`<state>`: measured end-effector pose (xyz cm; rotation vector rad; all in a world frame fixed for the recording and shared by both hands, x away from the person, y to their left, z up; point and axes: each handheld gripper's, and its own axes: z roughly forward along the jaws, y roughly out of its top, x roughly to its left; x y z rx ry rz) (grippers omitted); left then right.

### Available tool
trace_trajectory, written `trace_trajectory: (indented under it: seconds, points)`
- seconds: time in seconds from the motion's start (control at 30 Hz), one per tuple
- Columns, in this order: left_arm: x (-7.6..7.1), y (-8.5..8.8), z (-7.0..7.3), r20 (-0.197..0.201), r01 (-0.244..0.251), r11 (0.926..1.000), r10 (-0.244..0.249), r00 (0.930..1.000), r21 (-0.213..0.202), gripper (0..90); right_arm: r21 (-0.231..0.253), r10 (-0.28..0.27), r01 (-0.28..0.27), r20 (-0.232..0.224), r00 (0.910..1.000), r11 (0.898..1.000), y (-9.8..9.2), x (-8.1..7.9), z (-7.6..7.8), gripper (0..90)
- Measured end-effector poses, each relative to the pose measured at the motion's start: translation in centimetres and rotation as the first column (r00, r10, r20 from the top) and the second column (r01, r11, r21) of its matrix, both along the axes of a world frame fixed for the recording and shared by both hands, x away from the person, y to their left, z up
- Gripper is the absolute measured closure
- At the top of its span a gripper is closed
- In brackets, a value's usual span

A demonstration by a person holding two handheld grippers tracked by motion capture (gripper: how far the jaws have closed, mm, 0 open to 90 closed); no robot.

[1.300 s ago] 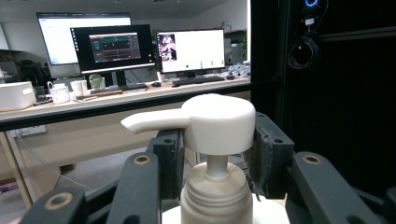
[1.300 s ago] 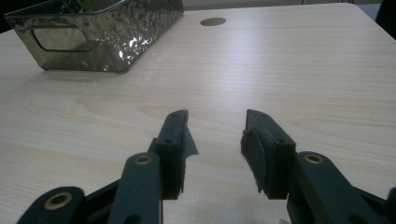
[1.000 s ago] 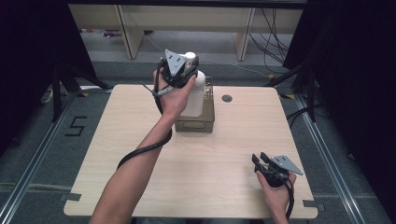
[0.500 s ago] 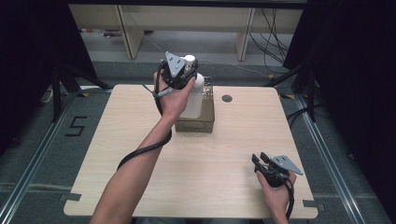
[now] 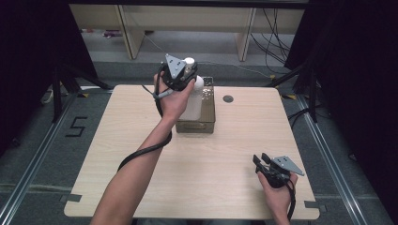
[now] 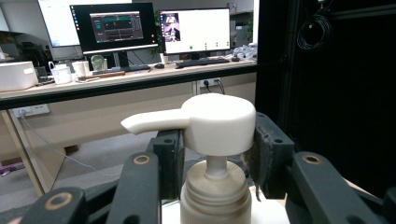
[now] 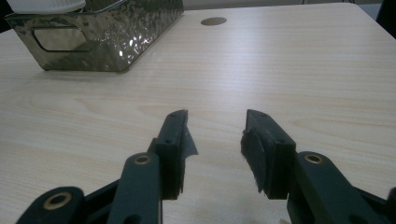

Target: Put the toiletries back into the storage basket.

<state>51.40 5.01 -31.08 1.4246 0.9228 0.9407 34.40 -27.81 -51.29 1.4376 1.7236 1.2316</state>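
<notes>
Left gripper (image 5: 184,75): we see it raised at the far middle of the table, its black jaws closed on the bottle at the pump head.
Bottle (image 5: 193,101): white, smooth, rounded plastic; it stands upright with its base down in the tray.
Pump (image 6: 219,122): in the left gripper view we make out a matte cream disc with a flat spout pointing left, a thin stem, and a ribbed collar beneath; the jaw pads press its two sides.
Tray (image 5: 209,110): a long metal box at the far middle; the right gripper view shows us its hammered, shiny wall (image 7: 121,39) and a slotted handle cut-out, detail lost from above.
Table (image 5: 234,140): pale wood grain, with a round dark grommet (image 5: 228,99) right of the tray.
Right gripper (image 5: 261,161): we find it low at the near right, jaws apart with bare table between them, holding nothing; its pads look rubbery and worn.
Far desks: monitors and cups appear in the left gripper view.
</notes>
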Motion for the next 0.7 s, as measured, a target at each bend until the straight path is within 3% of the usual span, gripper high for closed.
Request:
trace_trajectory:
  seconds: [0.03,0.13,0.4,0.5,0.53,0.57,0.63,0.67,0.7]
  points:
    - [0.01,-0.03,0.01,0.001,0.0,1.0,0.0,1.0,0.001,59.5,0.011,0.0,0.0,0.011,0.9999,1.0,0.05,0.05,-0.08,60.0]
    - [0.06,-0.16,0.01,0.001,0.012,0.9999,-0.012,0.9999,-0.001,59.5,-0.022,-0.001,0.001,0.003,1.0,1.0,-0.13,0.0,0.04,60.0]
    - [-0.13,-0.36,0.0,-0.003,-0.001,1.0,0.001,1.0,0.001,59.4,-0.011,0.001,0.0,0.029,0.9996,1.0,-0.09,0.14,-0.13,59.9]
    - [-0.13,-0.45,-0.09,-0.005,0.0,1.0,0.0,1.0,0.009,59.5,-0.02,0.0,0.0,0.001,1.0,1.0,-0.11,-0.01,0.04,59.9]
    - [-0.08,-0.54,-0.13,-0.004,0.01,0.9999,-0.01,0.9999,0.004,59.5,0.029,-0.016,0.016,-0.022,0.9996,0.999,0.28,-0.13,0.03,59.9]
    - [-0.02,-0.53,-0.12,0.003,0.012,0.9999,-0.012,0.9999,0.009,59.5,0.036,-0.017,0.018,-0.034,0.9993,0.999,0.33,-0.17,0.06,59.9]
    - [-0.01,-0.56,-0.15,0.002,0.01,0.9999,-0.01,0.9999,0.007,59.5,-0.007,0.002,-0.002,-0.011,0.9999,1.0,-0.03,-0.02,0.04,59.9]
    - [-0.02,-0.58,-0.16,0.0,0.01,0.9999,-0.01,1.0,0.008,59.5,-0.004,0.004,-0.004,-0.009,1.0,1.0,-0.04,-0.03,0.05,59.9]
    - [-0.04,-0.59,-0.16,-0.001,0.009,0.9999,-0.009,1.0,0.01,59.5,0.041,-0.012,0.013,-0.033,0.9994,0.999,0.32,-0.18,0.07,59.9]
